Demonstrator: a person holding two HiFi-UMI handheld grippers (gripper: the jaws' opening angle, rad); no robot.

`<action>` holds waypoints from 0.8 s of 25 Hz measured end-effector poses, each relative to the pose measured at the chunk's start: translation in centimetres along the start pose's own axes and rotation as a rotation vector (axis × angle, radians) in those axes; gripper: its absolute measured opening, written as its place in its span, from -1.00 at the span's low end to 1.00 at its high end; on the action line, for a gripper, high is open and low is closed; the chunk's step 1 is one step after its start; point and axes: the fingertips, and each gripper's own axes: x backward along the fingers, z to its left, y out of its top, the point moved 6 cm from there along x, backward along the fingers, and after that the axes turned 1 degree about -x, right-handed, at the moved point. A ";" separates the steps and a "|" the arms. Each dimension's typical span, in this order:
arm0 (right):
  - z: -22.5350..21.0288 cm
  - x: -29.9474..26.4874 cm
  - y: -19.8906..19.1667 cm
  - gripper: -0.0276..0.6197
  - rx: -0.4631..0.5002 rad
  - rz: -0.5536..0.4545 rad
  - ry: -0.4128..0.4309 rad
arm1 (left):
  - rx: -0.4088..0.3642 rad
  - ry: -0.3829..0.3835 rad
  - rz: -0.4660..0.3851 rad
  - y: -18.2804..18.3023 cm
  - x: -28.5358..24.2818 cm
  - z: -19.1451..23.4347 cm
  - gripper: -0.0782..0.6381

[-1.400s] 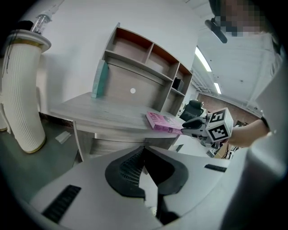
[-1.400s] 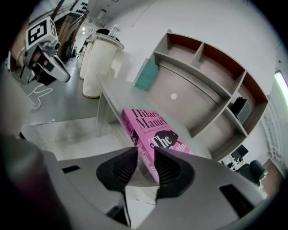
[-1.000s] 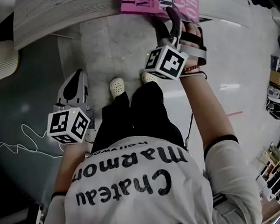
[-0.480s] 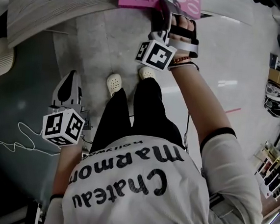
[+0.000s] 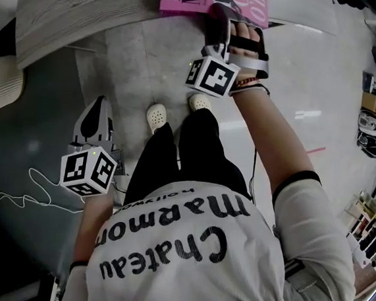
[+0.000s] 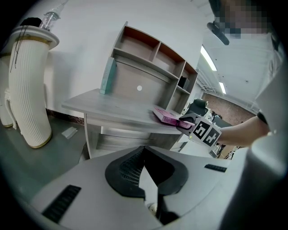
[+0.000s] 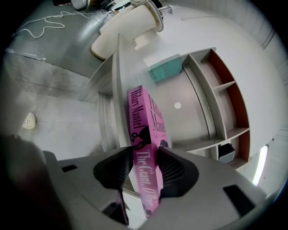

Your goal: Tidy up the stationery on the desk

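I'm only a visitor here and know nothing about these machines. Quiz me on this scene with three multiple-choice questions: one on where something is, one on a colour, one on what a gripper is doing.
1. Where is the pink book?
A. on the floor
B. at the desk's front edge
C. on the top shelf

2. What colour is the book leaning upright at the desk's back?
A. teal
B. red
C. black

3. The left gripper is:
A. shut on a pen
B. wide open
C. shut, holding nothing

Answers:
1 B: the right gripper clamps the pink book at the edge of the desk.
2 A: the leaning book is teal.
3 C: the jaws of the left gripper meet with nothing between them.
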 end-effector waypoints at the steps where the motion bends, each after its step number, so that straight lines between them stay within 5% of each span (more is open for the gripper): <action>1: -0.3 0.2 0.2 -0.35 0.003 -0.001 0.004 | 0.000 0.001 -0.001 0.2 0.2 0.0 -0.74; 20: -7.3 -0.1 1.4 -0.42 -0.117 -0.036 0.198 | 0.045 0.077 -0.105 4.9 0.9 -2.4 -0.74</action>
